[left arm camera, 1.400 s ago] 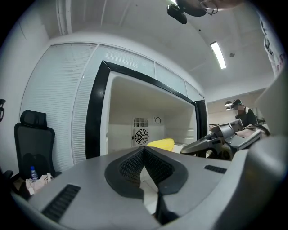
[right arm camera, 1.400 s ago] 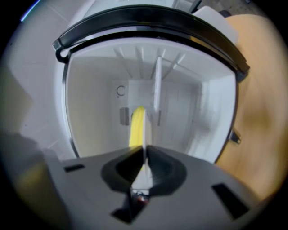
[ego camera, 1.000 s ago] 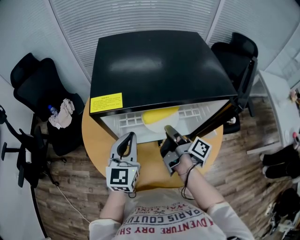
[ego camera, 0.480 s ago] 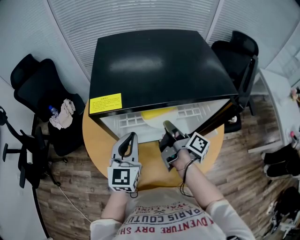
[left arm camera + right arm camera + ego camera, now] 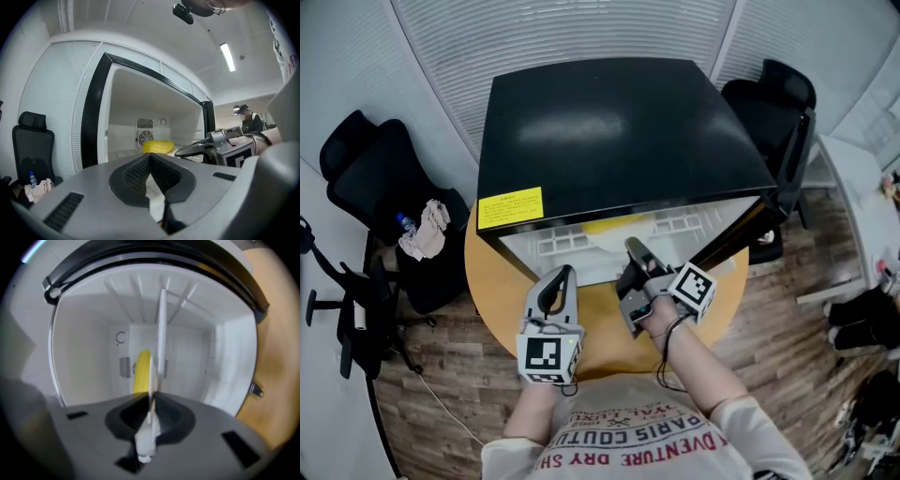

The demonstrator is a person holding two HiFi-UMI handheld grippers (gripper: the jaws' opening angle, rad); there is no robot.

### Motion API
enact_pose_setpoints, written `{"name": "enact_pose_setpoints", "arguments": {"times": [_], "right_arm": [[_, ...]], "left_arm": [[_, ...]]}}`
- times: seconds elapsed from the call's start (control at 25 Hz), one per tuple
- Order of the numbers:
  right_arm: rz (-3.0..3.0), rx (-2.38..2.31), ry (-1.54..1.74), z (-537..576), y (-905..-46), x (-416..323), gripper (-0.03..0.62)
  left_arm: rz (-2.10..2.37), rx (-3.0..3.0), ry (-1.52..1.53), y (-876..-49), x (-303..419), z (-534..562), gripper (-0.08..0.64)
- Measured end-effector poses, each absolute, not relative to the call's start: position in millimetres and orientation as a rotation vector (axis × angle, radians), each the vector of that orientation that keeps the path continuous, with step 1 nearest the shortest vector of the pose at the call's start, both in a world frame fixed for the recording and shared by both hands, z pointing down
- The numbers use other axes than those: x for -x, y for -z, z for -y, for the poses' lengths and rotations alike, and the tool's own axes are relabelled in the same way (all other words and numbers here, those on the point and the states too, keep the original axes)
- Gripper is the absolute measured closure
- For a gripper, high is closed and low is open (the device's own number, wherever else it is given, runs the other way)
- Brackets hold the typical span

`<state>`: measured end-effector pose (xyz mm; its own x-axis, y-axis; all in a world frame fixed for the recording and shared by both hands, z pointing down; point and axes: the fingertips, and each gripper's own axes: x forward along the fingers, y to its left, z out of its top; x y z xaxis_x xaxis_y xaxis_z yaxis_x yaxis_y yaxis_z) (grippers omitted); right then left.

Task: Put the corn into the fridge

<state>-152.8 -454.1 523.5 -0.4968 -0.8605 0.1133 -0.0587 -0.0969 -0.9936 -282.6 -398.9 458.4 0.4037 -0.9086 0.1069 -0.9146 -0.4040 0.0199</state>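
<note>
Corn: one smooth, bright yellow cob (image 5: pixel 617 225), long and rounded, lying deep inside the fridge on the white shelf, near the back wall.
Fridge: one black-topped box (image 5: pixel 609 131) with a white inside, standing on a round wooden table (image 5: pixel 492 272).
Door: one (image 5: pixel 792 159), swung wide to the right, so the whole front opening is free.
Shelf: one white slatted shelf (image 5: pixel 558 246), its front edge at the mouth of the opening.
Left gripper: (image 5: pixel 565 273) jaws pressed together with nothing between them, its tip just outside the opening.
Right gripper: (image 5: pixel 633 247) turned on its side, jaws clamped on the shelf's thin front edge.
Room: a strip of bare tabletop lies between the opening and the table's near rim, and both grippers are over it.
Surroundings: black chairs on both sides, one on the left (image 5: pixel 380 183) and one on the right (image 5: pixel 769 98).
</note>
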Motion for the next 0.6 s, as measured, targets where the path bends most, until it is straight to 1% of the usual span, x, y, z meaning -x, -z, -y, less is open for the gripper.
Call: {"name": "enact_pose_setpoints", "arguments": {"times": [0.24,0.6], "right_arm": [[-1.622,1.017,1.635,453.9,-522.1,153.4,0.528],[-1.773,1.017,1.545,435.1,-511.4,151.7,0.520]], "left_arm": [[1.677,-2.556,-0.112,-461.5,285.1,400.2,0.531],[1.657,-2.551,-0.139,-462.4,270.8,393.5,0.531]]}}
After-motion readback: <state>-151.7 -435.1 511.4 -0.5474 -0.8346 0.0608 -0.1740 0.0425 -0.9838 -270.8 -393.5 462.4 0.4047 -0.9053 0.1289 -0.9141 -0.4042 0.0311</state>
